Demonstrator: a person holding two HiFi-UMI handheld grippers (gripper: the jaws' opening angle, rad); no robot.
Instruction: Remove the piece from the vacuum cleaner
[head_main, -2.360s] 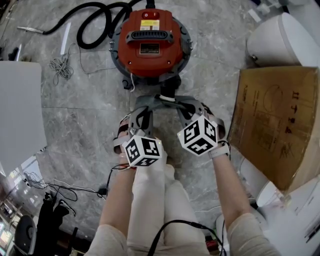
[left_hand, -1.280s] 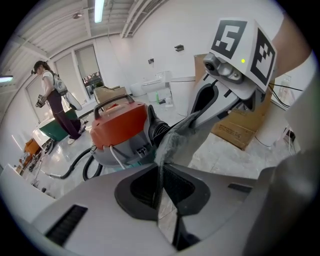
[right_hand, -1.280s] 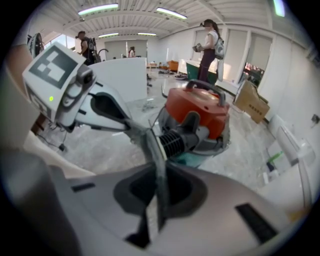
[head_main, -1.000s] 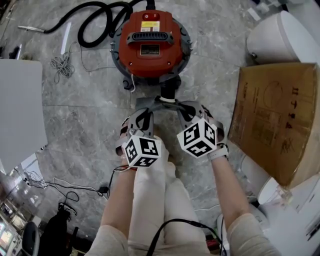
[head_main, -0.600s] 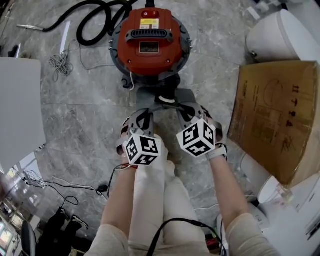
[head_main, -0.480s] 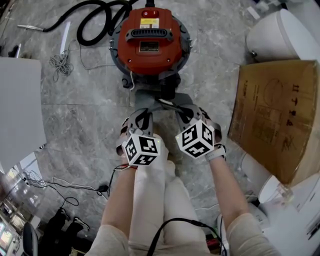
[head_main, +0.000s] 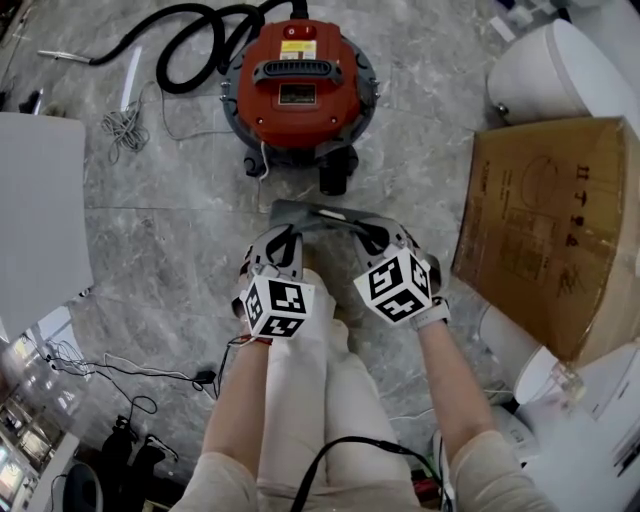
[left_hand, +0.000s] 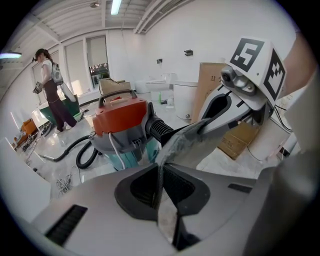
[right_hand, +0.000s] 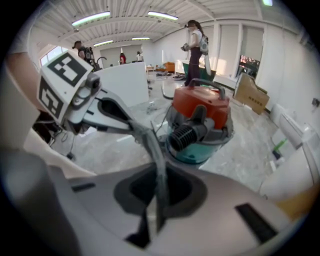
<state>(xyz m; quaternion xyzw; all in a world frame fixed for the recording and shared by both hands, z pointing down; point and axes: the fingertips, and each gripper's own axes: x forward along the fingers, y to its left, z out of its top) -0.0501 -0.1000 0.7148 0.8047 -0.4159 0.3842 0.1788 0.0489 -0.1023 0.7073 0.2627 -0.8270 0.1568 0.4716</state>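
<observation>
- Two pairs of tongs are at work, one in each of my hands, and both are clamped on the same thin grey piece (head_main: 296, 212).
- My left tongs (left_hand: 160, 187) are nearly closed. Their jaws pinch the left end of the grey piece, whose thin edge stands upright between the pads in the left gripper view.
- My right tongs (right_hand: 159, 192) are drawn in just as narrowly. They grip the right end of the piece, which passes between the pads as a slim grey blade in the right gripper view.
- From either pair the piece runs up and across to the other, so it spans the gap between the two sets of tips. In the head view it lies crosswise just beyond them.
- The piece is apart from the vacuum cleaner (head_main: 300, 90). The head view shows a strip of bare floor (head_main: 170, 250) between its far edge and the black inlet (head_main: 334, 178) on the side of the machine nearest me.
- That inlet points towards the middle of the piece, and both gripper views look straight at its ribbed mouth beyond the grey edge.
- The red-topped vacuum cleaner stands upright on the floor, with its black hose (head_main: 190, 45) looped behind it to my left.
- Off to my right, a cardboard box (head_main: 545, 230) lies well clear of the tongs and the piece.
</observation>
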